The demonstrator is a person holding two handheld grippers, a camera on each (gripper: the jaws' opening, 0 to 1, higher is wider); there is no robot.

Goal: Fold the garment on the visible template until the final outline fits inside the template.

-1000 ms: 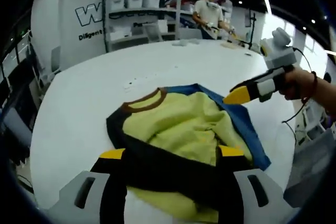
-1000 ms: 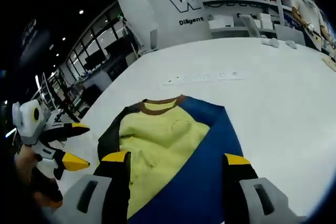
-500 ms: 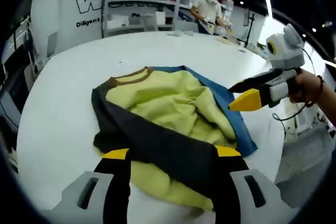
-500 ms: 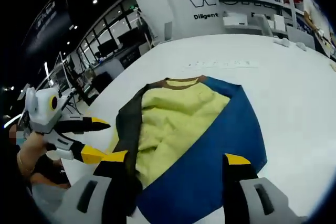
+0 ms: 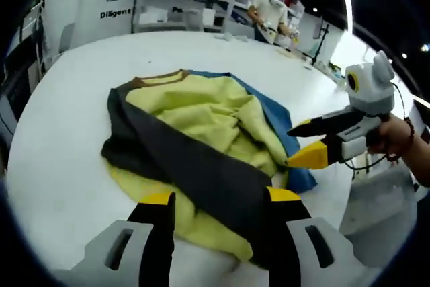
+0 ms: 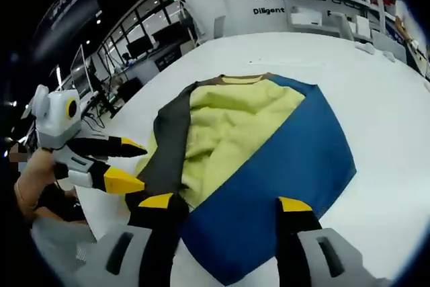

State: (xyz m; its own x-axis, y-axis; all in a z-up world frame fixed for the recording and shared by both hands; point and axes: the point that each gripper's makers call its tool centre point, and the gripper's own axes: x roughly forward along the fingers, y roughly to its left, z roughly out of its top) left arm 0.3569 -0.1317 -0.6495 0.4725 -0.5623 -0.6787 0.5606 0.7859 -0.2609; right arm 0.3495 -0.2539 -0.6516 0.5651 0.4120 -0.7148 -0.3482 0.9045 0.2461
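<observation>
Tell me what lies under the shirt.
The shirt lies flat on the white table, which shows all around it. Whatever sits directly beneath it, including any template, is covered by the cloth.

One garment [image 5: 201, 132], two grippers [image 5: 216, 214] [image 6: 222, 212]

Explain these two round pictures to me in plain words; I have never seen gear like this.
A person holds a two-jaw gripper in each hand, and a fisheye camera rides on each one. In the left gripper view, the left gripper rises from the bottom, and the right gripper comes in from the right, held in a hand. The right gripper view looks along the right gripper's own jaws and shows the left gripper at the left. On the white table lies a garment in yellow, dark grey and blue, crumpled and partly folded. Both grippers stand open, holding nothing.
</observation>
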